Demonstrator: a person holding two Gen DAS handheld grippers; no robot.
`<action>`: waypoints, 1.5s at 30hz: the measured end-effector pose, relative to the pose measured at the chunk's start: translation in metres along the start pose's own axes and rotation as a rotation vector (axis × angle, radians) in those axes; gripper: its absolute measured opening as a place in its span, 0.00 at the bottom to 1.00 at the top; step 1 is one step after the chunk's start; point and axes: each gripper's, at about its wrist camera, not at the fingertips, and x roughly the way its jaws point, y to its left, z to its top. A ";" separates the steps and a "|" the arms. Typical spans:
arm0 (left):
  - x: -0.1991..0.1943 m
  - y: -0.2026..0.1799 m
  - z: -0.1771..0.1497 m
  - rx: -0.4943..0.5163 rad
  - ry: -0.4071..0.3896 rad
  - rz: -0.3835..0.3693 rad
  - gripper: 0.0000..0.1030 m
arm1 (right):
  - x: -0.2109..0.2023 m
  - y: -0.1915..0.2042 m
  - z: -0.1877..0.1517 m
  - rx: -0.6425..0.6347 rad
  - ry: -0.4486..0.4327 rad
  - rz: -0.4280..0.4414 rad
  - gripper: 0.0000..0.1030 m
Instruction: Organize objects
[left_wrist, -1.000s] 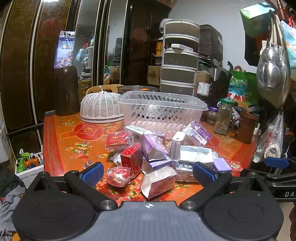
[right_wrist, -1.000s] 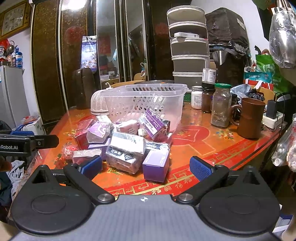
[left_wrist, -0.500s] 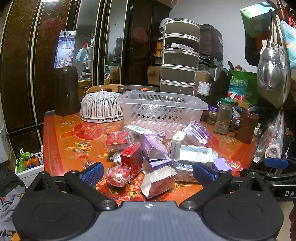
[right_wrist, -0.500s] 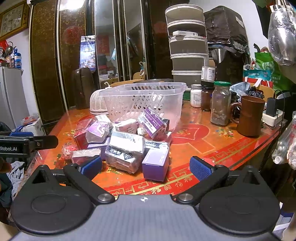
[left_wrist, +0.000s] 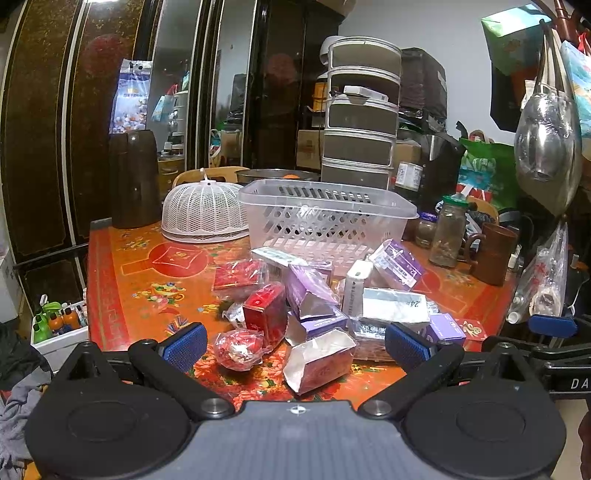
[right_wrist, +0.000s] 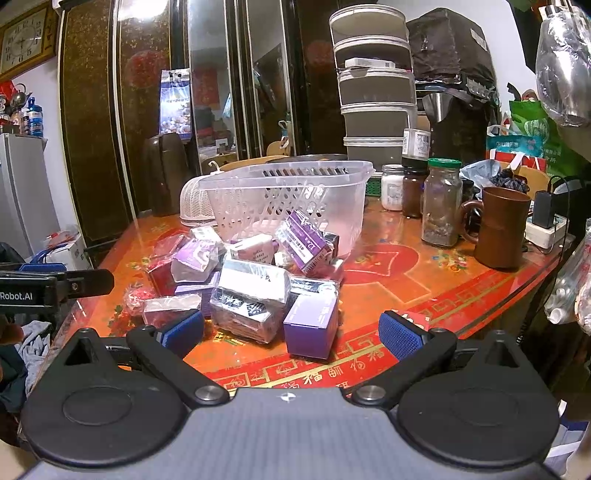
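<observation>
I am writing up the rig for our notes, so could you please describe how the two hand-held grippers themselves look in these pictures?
Both match. The left hand-held gripper and right hand-held gripper each have a grey central body marked with a small crosshair, two round black discs, and black angled fingers with silver pivot bolts, tipped by ribbed blue pads. White lettering reading "Robot.AI" shows on the left one's side in the right wrist view. No cables or sleeves are visible.

Translucent plastic basket (left_wrist: 325, 218) on a glossy lacquered table (left_wrist: 147, 280).
</observation>
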 end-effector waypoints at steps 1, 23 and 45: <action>0.000 0.000 0.000 0.000 0.001 0.000 1.00 | 0.000 -0.001 0.000 0.000 0.000 0.002 1.00; 0.010 0.004 -0.007 -0.009 0.021 -0.025 1.00 | 0.001 -0.004 -0.003 -0.020 -0.037 0.001 1.00; 0.076 -0.005 -0.027 0.098 0.117 -0.090 0.87 | 0.068 -0.023 -0.025 0.003 0.045 0.020 0.79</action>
